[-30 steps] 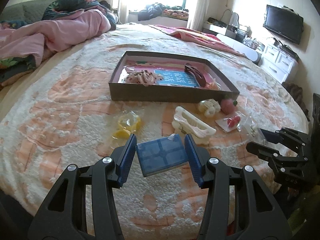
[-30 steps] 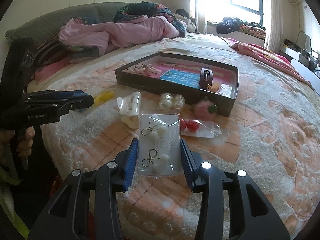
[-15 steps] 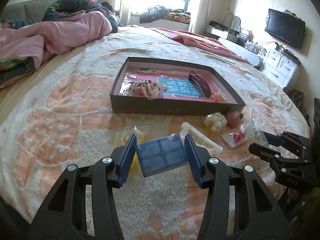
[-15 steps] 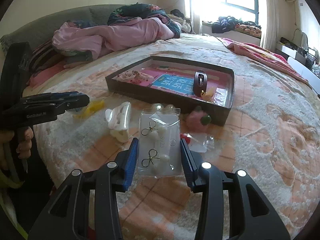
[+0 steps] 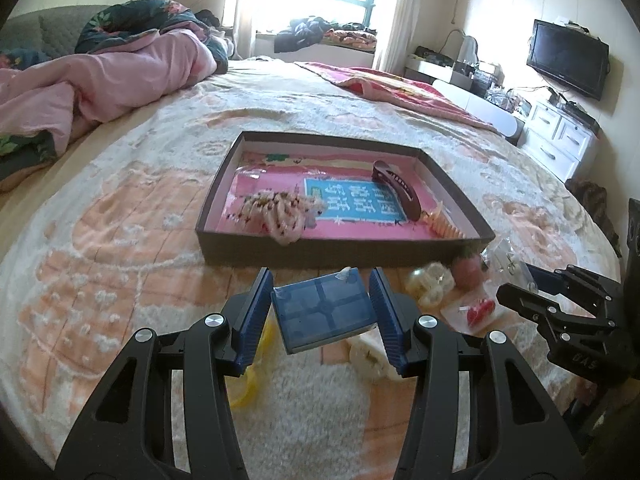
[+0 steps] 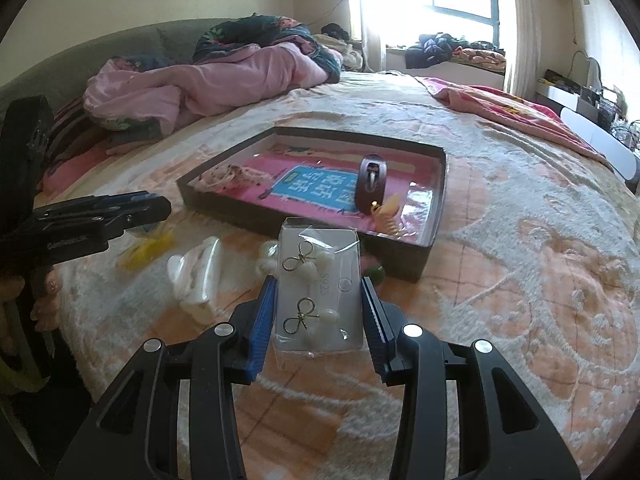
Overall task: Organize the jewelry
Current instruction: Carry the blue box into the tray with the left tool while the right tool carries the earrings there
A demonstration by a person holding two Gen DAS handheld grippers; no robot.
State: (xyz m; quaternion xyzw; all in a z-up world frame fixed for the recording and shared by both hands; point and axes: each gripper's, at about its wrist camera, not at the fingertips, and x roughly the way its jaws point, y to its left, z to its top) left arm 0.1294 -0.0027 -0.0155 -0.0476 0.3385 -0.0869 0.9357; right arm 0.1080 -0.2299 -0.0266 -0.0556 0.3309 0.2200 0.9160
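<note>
1. Left gripper (image 5: 322, 306) pinches a small blue box (image 5: 323, 309) above the bedspread, near the tray (image 5: 344, 254)
2. Right gripper (image 6: 319, 318) pinches a bagged earring card (image 6: 318, 292), just short of the tray's front wall

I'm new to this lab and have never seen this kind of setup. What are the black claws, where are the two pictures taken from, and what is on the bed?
No robot here: a person holds a two-finger gripper in each hand, each with a camera looking along its fingers. In the left view, the left gripper is closed on a small blue box. In the right view, the right gripper is closed on a clear packet of bow earrings. Each view also shows the other gripper at its edge. On the bedspread lies a dark tray holding a brown hair clip; a white hair claw and other small pieces lie beside the tray.
</note>
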